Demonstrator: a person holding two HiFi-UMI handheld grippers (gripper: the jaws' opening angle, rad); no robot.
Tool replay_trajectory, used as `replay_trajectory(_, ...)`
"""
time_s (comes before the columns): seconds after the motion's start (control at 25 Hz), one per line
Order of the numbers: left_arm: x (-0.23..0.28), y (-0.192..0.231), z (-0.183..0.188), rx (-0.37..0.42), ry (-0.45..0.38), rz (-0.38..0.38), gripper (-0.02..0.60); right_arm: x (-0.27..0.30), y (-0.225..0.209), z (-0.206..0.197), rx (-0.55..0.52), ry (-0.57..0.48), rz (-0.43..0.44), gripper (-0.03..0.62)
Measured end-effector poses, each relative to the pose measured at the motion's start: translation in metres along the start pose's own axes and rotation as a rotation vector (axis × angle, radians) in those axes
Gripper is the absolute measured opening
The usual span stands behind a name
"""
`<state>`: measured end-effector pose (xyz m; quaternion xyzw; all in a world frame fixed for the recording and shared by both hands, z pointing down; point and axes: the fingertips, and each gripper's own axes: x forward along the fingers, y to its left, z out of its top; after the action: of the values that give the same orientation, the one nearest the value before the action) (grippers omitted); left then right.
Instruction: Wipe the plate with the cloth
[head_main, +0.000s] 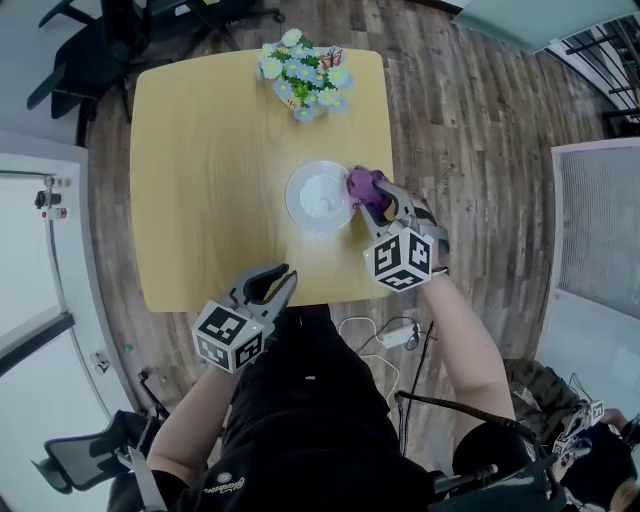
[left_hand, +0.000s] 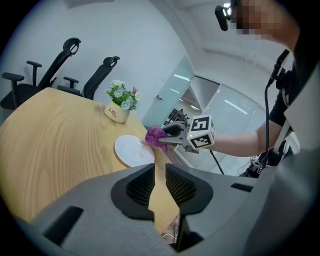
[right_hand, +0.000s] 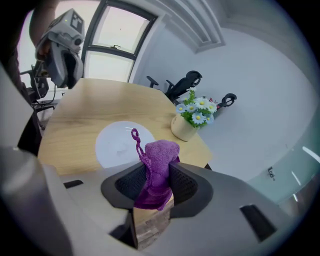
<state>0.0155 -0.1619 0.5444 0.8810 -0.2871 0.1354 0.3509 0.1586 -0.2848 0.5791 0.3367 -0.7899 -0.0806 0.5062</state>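
A round white plate (head_main: 318, 197) lies on the light wooden table (head_main: 210, 180), right of its middle. My right gripper (head_main: 372, 200) is shut on a bunched purple cloth (head_main: 364, 184), which is at the plate's right rim. In the right gripper view the cloth (right_hand: 159, 155) sticks up between the jaws, with the plate (right_hand: 117, 142) just ahead and to the left. My left gripper (head_main: 277, 281) hovers at the table's near edge with a narrow gap between its jaws and nothing in them. The left gripper view shows the plate (left_hand: 131, 150) and the cloth (left_hand: 156, 135) beyond.
A pot of white and blue flowers (head_main: 303, 72) stands at the table's far edge, behind the plate. Black office chairs (head_main: 90, 50) stand past the far left corner. A white power strip with cables (head_main: 395, 335) lies on the wood floor near the person's legs.
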Motion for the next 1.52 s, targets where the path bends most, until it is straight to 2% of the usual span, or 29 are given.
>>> replay_trajectory(0.12,0.000,-0.001,-0.002,-0.002,0.003,0.005,0.067,0.015,-0.020,-0.001,-0.018,0.017,-0.020,0.135)
replay_trajectory(0.24,-0.002,0.000,-0.004,-0.005,0.005,0.012,0.067,0.019,-0.017,-0.005,-0.029,0.028,-0.010,0.135)
replay_trajectory(0.52,-0.004,0.007,-0.004,-0.017,0.004,0.023,0.067,0.008,0.005,-0.012,-0.062,0.029,0.015,0.135)
replay_trajectory(0.96,0.005,-0.002,-0.003,0.005,0.019,-0.003,0.067,-0.031,0.071,-0.017,-0.051,0.005,0.109,0.135)
replay_trajectory(1.08,0.006,-0.003,0.000,0.012,0.015,-0.005,0.067,-0.034,0.075,-0.016,-0.035,-0.002,0.109,0.135)
replay_trajectory(1.28,0.002,-0.009,0.010,0.035,0.000,-0.003,0.067,-0.045,0.057,-0.009,0.075,-0.034,0.066,0.135)
replay_trajectory(1.52,-0.010,-0.016,0.049,0.090,-0.072,0.009,0.067,-0.076,0.026,0.025,0.326,-0.150,0.021,0.135)
